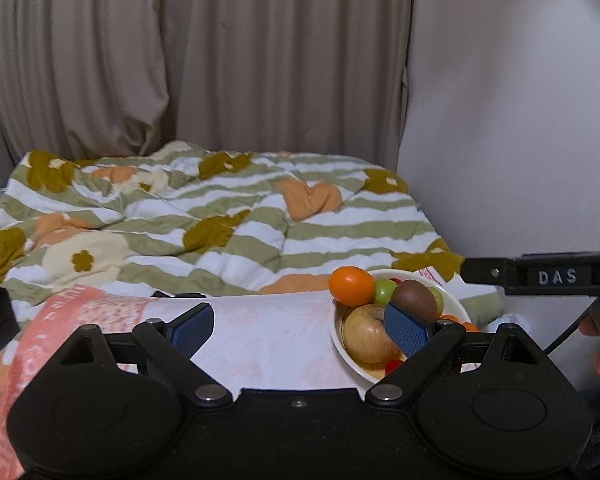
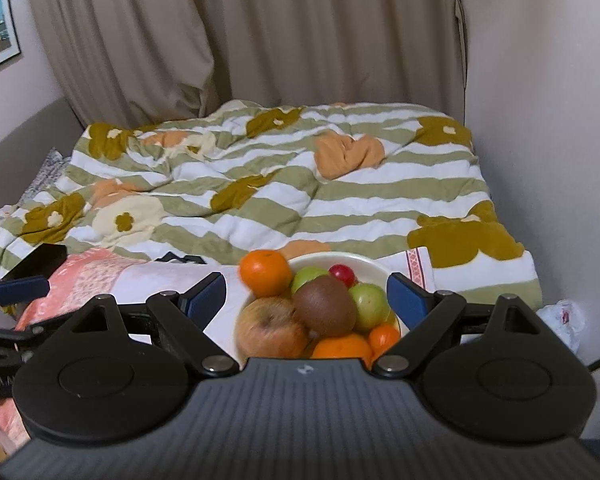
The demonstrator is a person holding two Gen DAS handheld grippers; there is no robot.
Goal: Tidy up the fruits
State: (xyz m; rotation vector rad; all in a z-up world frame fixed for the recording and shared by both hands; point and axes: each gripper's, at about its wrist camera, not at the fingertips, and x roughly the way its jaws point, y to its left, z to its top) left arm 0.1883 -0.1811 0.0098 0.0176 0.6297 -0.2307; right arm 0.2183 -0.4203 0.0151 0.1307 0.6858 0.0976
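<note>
Fruits all piled in bowl [image 2: 380,266] on near right of bed, w/ kiwi [image 2: 325,306] on top; both grippers, left [image 1: 298,326] & right [image 2: 306,294], released & empty, task looks about done.

Light: dim, warm, even; source not visible
Shadows: soft, faint in curtain [image 1: 204,60] folds and quilt [image 2: 284,184] creases
Glare: none
Blur: slight motion smear on fruit in bowl [image 2: 340,258]
Edges: fisheye bending, dark corners
Focus: near black housings soft
</note>
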